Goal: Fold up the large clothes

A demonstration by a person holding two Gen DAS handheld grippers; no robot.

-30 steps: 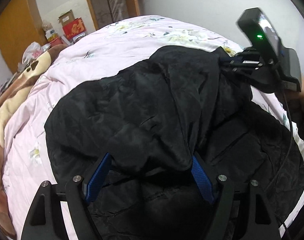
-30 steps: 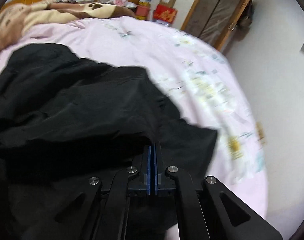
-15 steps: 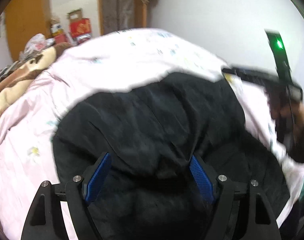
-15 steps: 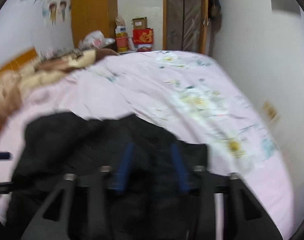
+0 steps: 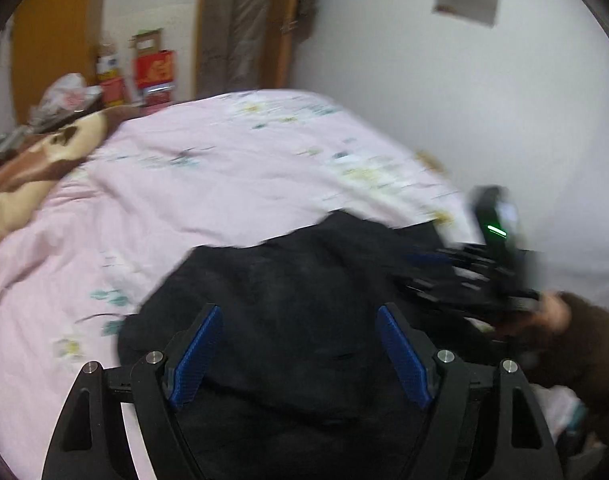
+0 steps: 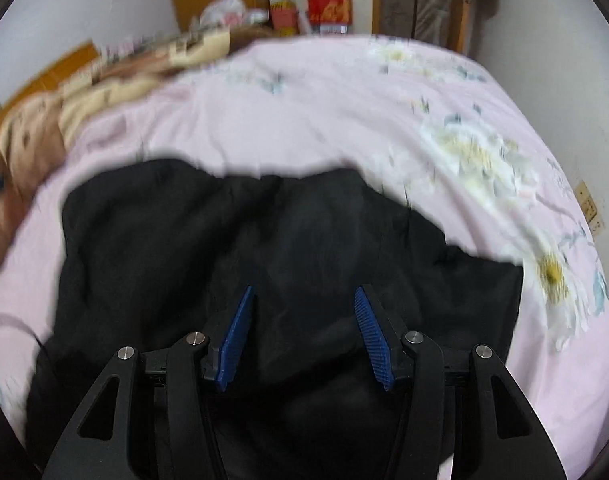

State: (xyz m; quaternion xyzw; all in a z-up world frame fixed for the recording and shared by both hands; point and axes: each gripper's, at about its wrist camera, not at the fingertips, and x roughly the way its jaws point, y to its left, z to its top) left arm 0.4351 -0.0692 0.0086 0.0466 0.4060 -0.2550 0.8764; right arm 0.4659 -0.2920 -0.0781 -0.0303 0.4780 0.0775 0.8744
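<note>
One black padded garment [image 6: 288, 240] is seen beneath two black grippers with blue pads, left gripper [image 5: 300, 356] and right gripper [image 6: 302, 332], one pink floral quilt [image 6: 324, 100] beyond them.

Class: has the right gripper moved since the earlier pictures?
Yes. The right gripper has pulled back from the black coat, showing more pink bedspread; its jaws have just been opening, empty.

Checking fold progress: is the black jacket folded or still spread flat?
Folded over, roughly: the black jacket lies bunched in overlapping layers on the pink quilt, edges uneven. Neither tool grips it.
</note>
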